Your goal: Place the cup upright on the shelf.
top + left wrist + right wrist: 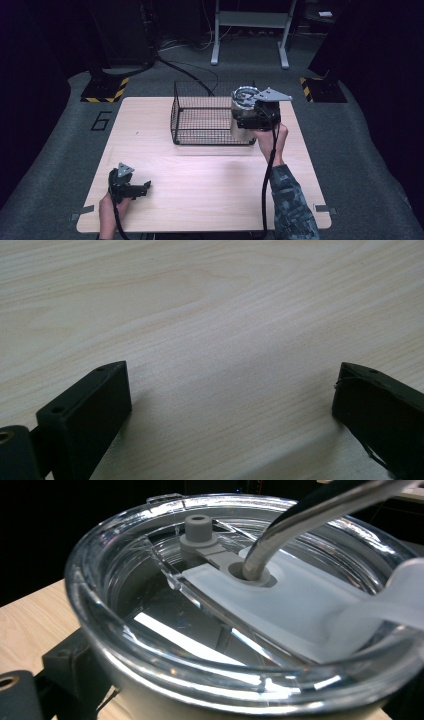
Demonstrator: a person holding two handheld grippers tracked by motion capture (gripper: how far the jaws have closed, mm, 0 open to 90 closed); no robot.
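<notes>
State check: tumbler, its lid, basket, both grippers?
tumbler: upright, held at the basket's right front corner
lid: on, metal straw through it
wire basket: upright on table, looks empty
right gripper: shut on tumbler
left gripper: open, holding nothing, low over the table

Wooden table (200, 185) (pale) bears wire basket (200, 122).

The high view looks forward and down from the person's side, taking in the whole wooden table (200, 175). The left gripper view sits very close above the bare tabletop near its near-left corner, sharing that wood. The right gripper view peers closely at a tumbler's clear lid (240, 605) by the wire basket (200, 120).
</notes>
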